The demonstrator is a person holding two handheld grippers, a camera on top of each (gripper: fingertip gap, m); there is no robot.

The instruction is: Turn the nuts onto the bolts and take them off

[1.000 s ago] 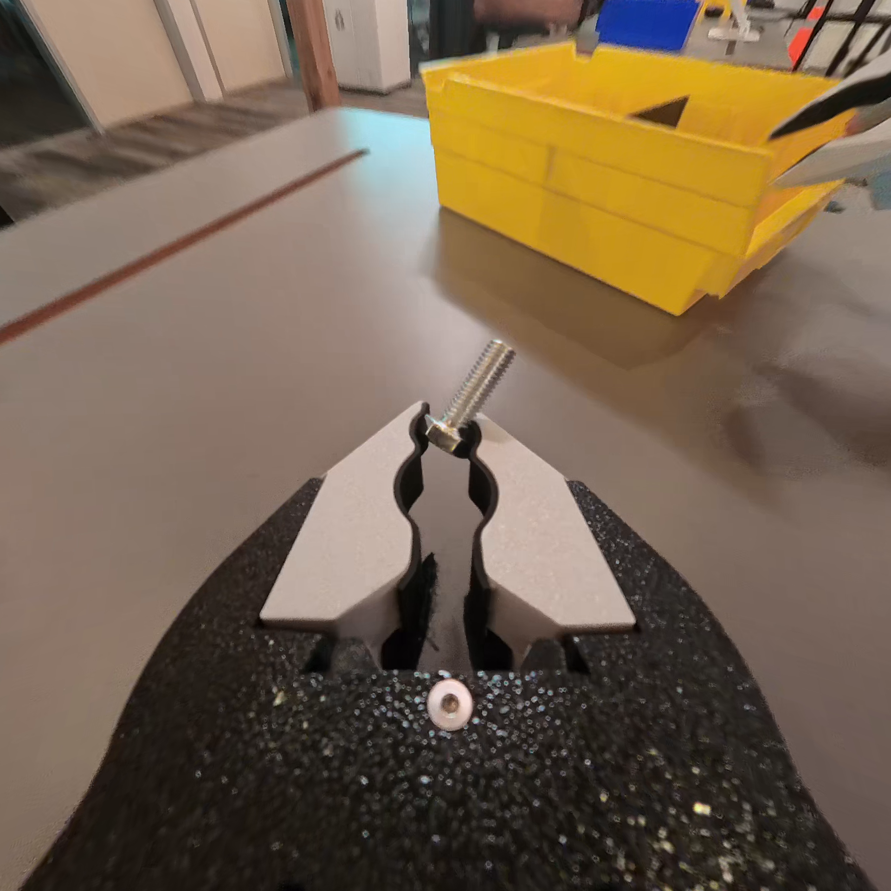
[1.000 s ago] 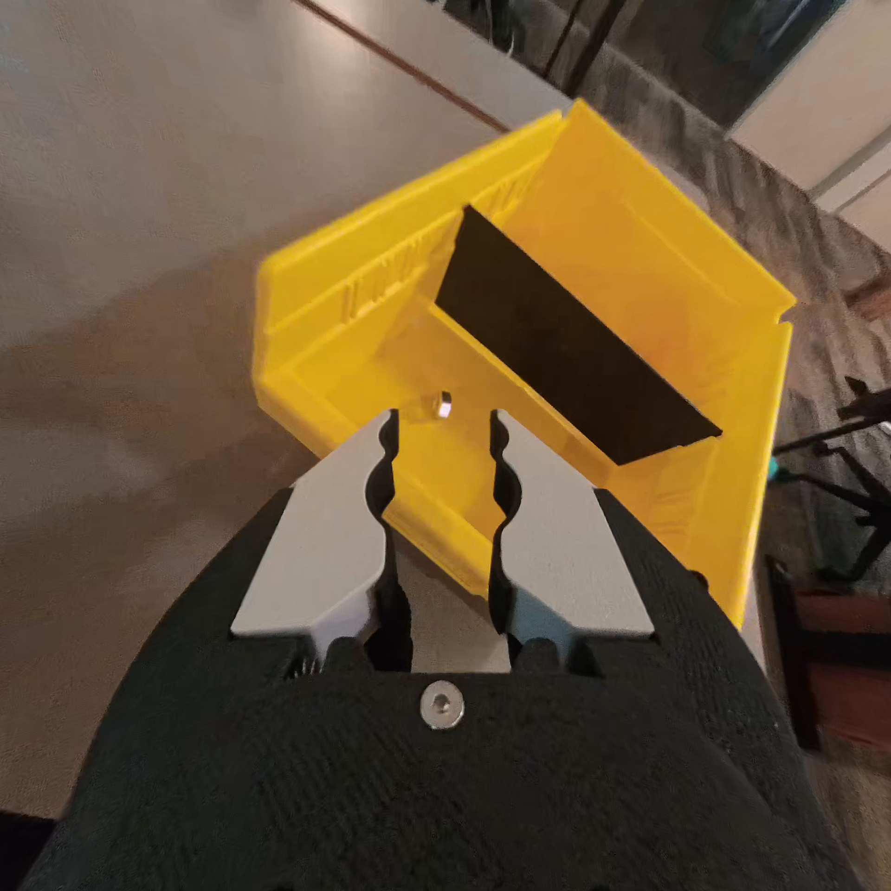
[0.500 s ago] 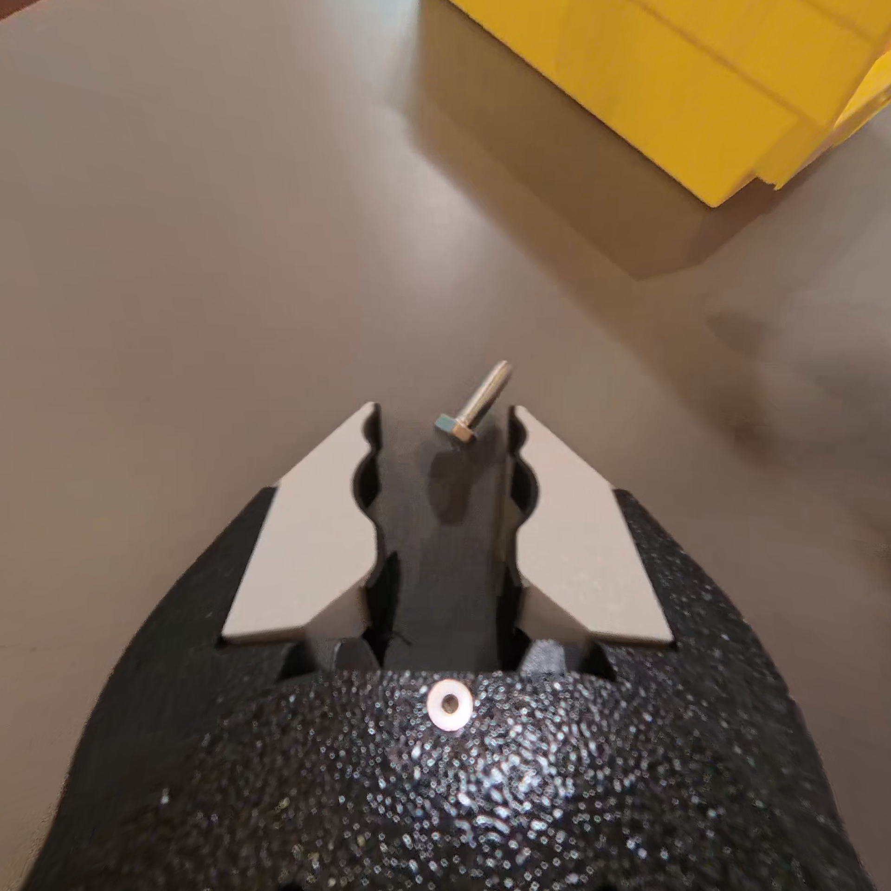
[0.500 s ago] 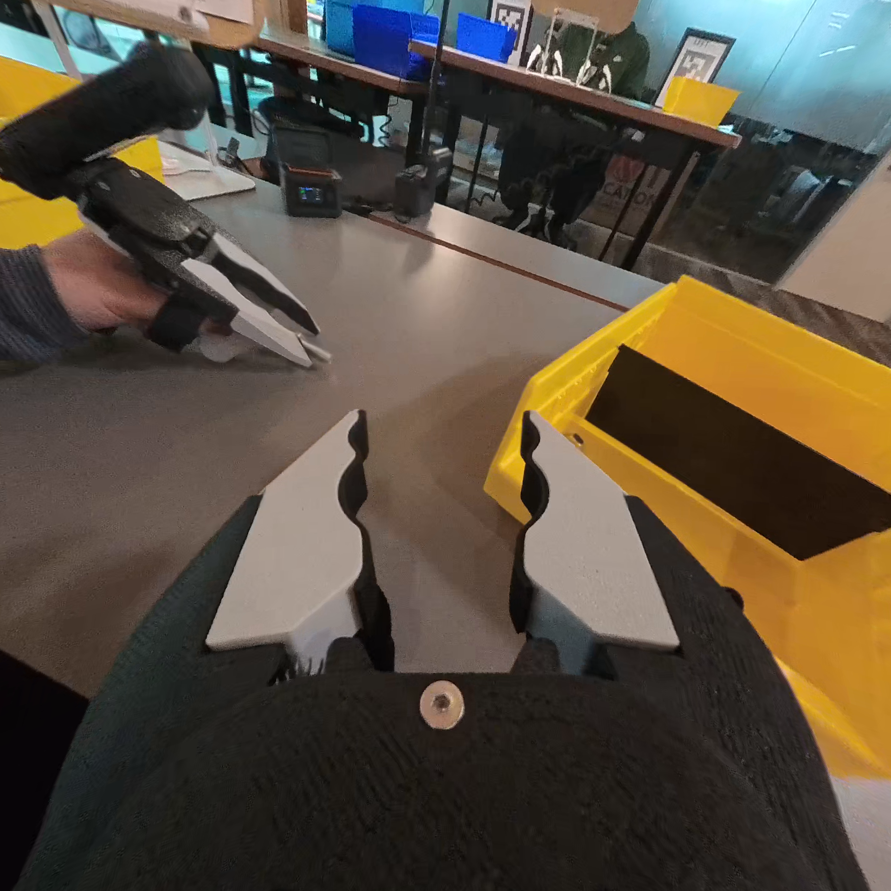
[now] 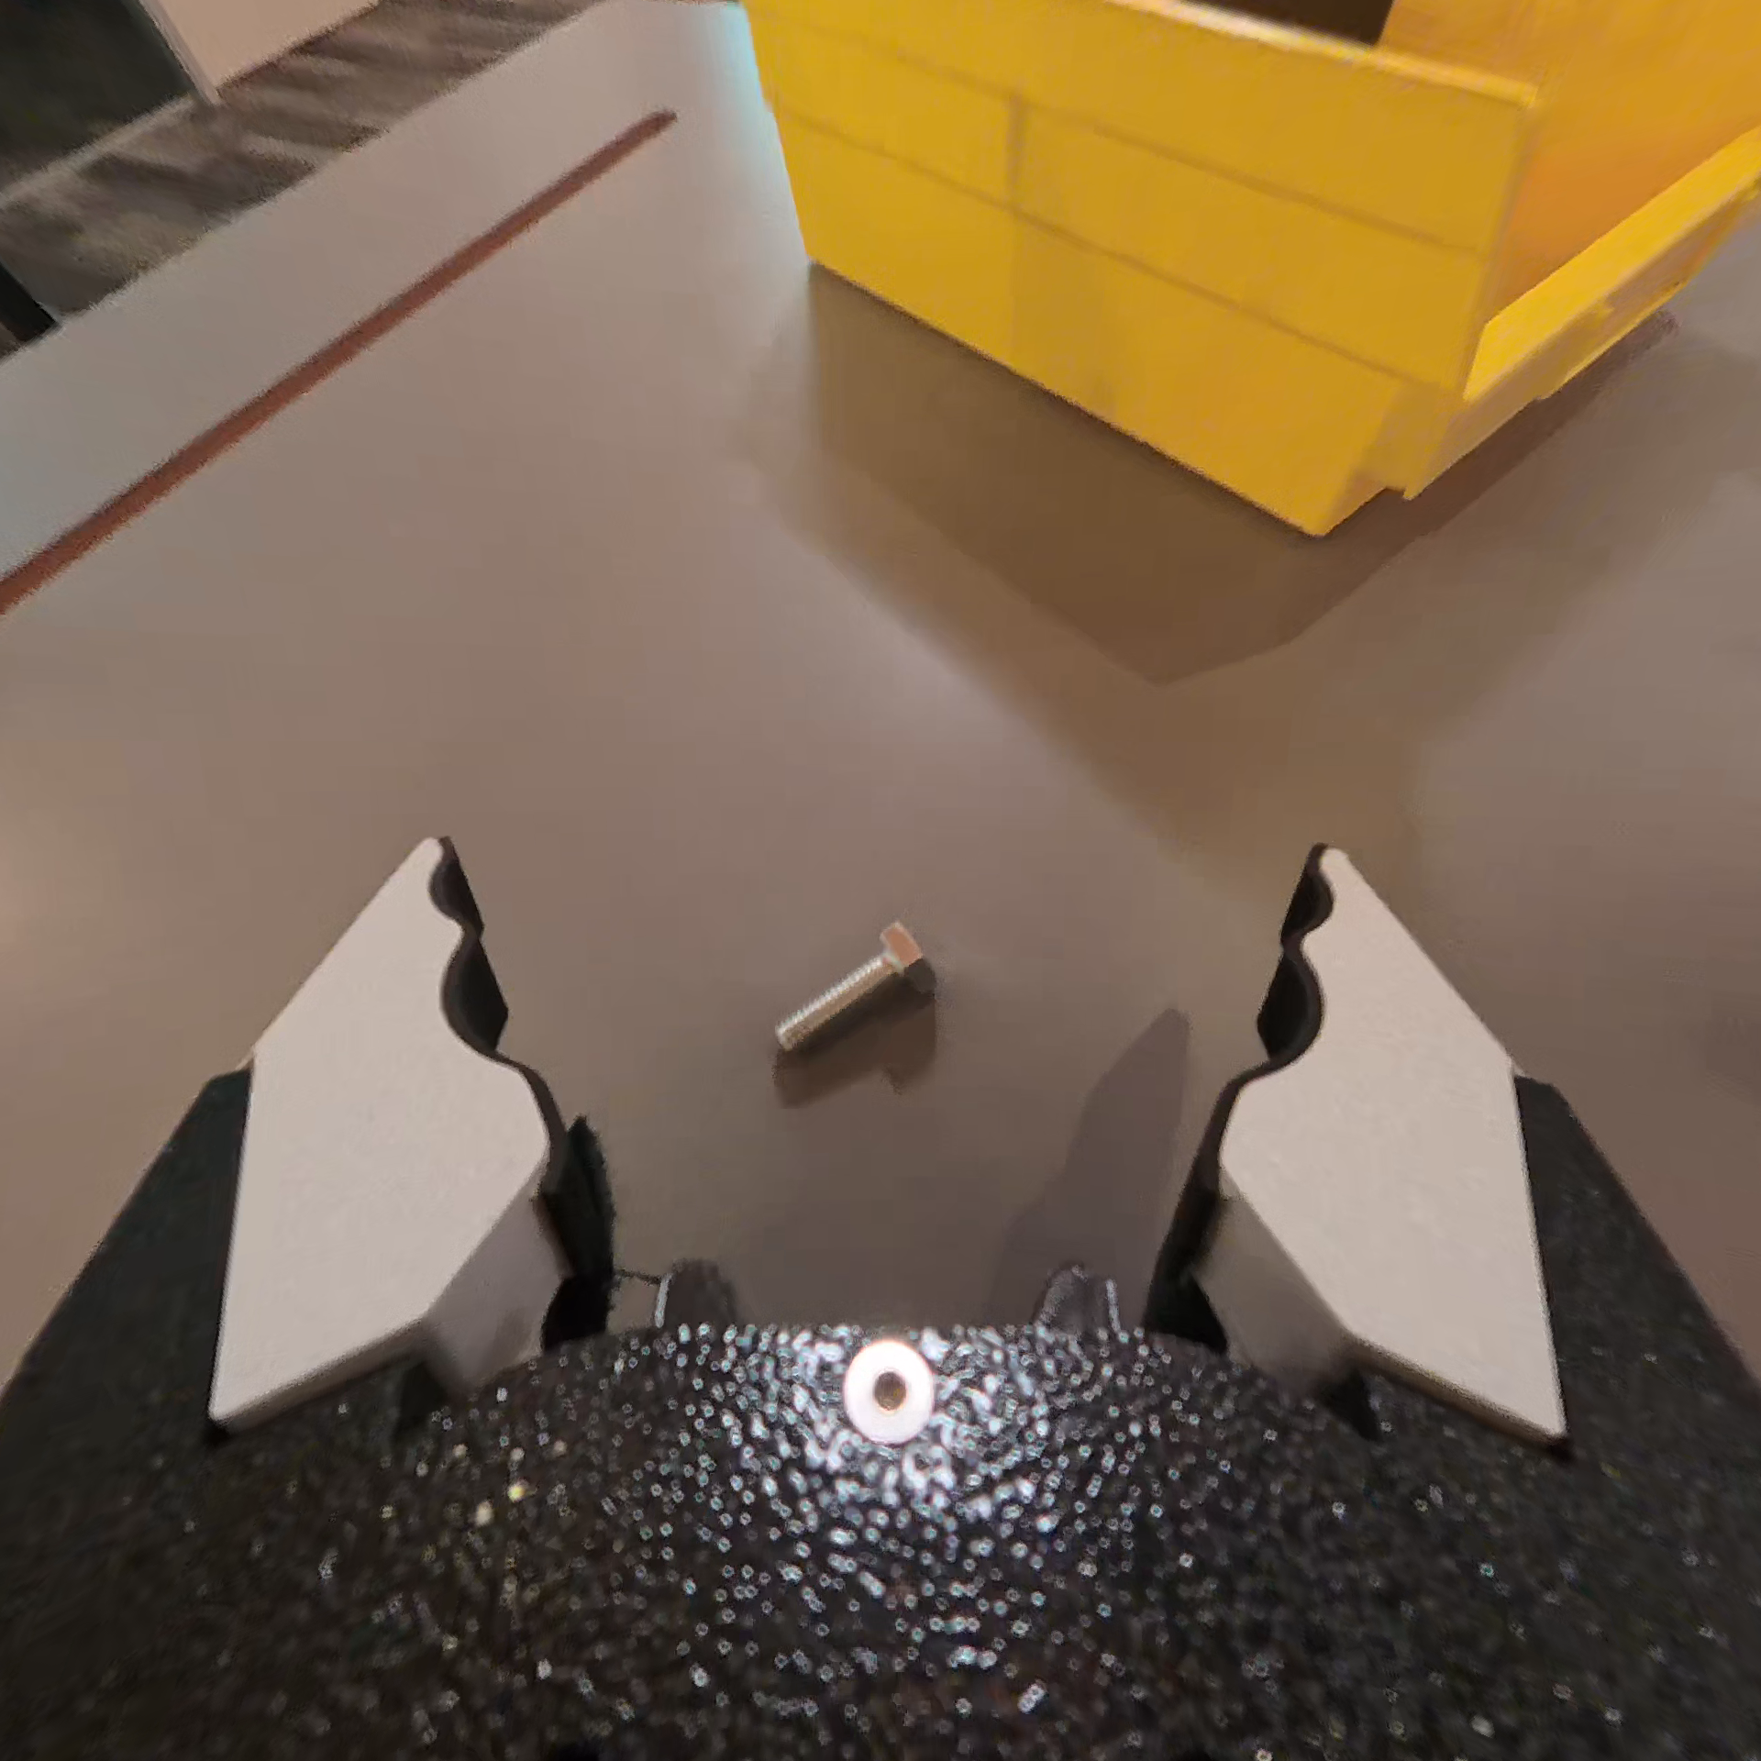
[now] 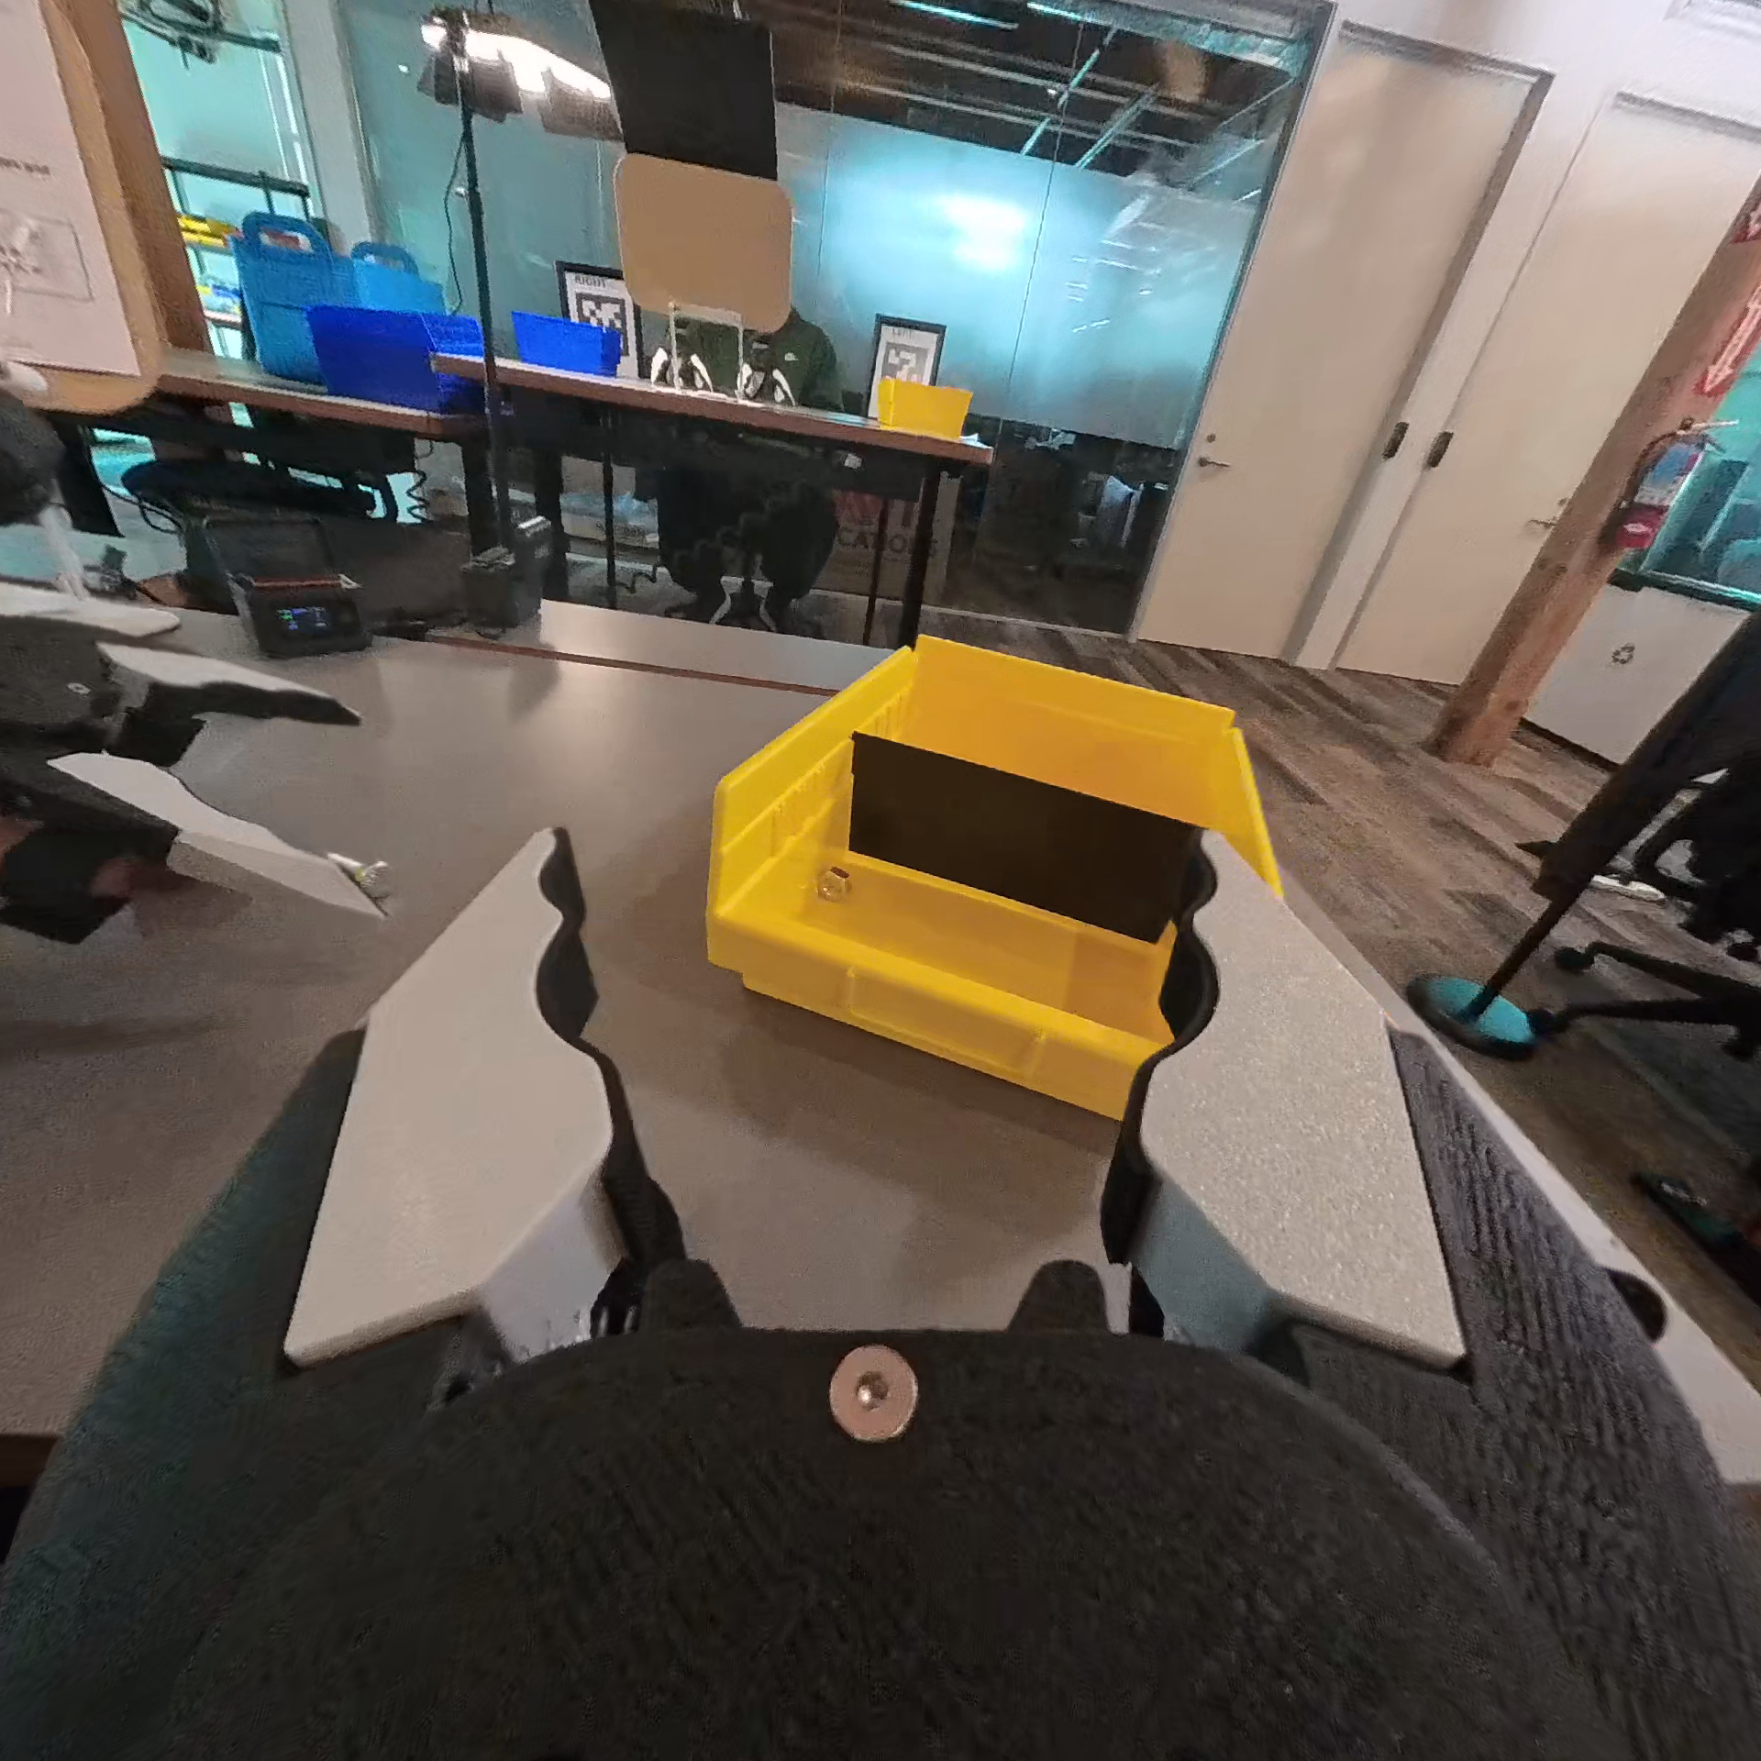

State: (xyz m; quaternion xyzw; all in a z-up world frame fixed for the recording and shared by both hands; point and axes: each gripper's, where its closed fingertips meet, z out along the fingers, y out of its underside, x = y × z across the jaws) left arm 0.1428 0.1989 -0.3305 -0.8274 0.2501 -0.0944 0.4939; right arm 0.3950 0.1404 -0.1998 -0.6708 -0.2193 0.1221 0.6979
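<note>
A small silver hex bolt lies flat on the grey table, head to the right, between the spread fingers of my left gripper, which is wide open and empty above it. The bolt also shows in the right wrist view, next to the left gripper. A small silver nut lies in the front compartment of the yellow bin. My right gripper is wide open and empty, held back from the bin's front.
The bin has a black divider across it, and it stands at the back right in the left wrist view. A seam runs across the table. A small black device sits at the table's far edge. A person sits at a desk behind.
My left gripper let go of the bolt, which now lies on the table turned round, and opened wide. My right gripper pulled back from the bin and opened wider.
</note>
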